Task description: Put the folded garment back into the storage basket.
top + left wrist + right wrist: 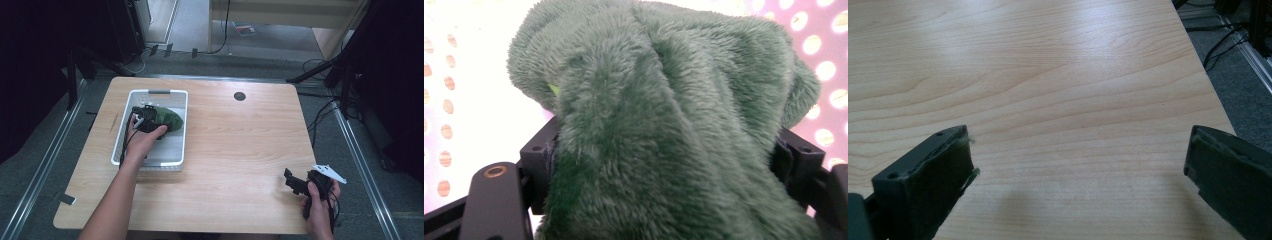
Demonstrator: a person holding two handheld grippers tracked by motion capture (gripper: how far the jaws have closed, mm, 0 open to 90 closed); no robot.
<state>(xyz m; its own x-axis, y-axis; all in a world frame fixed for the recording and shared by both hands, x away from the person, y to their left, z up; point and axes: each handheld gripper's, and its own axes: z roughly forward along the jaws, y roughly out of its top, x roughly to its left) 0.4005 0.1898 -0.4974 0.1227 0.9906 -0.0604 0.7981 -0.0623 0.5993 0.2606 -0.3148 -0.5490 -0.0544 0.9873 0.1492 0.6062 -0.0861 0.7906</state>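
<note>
Left claw grips the green plush inside the white basket, left of frame. Right claw rests released, lower right. Set the plush down fully before letting go.

A basket sits on the left half of the counter, its long sides running from the near edge toward the far edge. A plush cloth lies in the far part of the basket, bunched toward its right wall. The left gripper is down inside the basket, at the cloth's left end (the cloth sits between its jaws in the left gripper view). The right gripper rests well apart from the basket, at the counter's near right corner, pointing left across the bare surface. A small round hole lies near the far edge, right of the basket.
</note>
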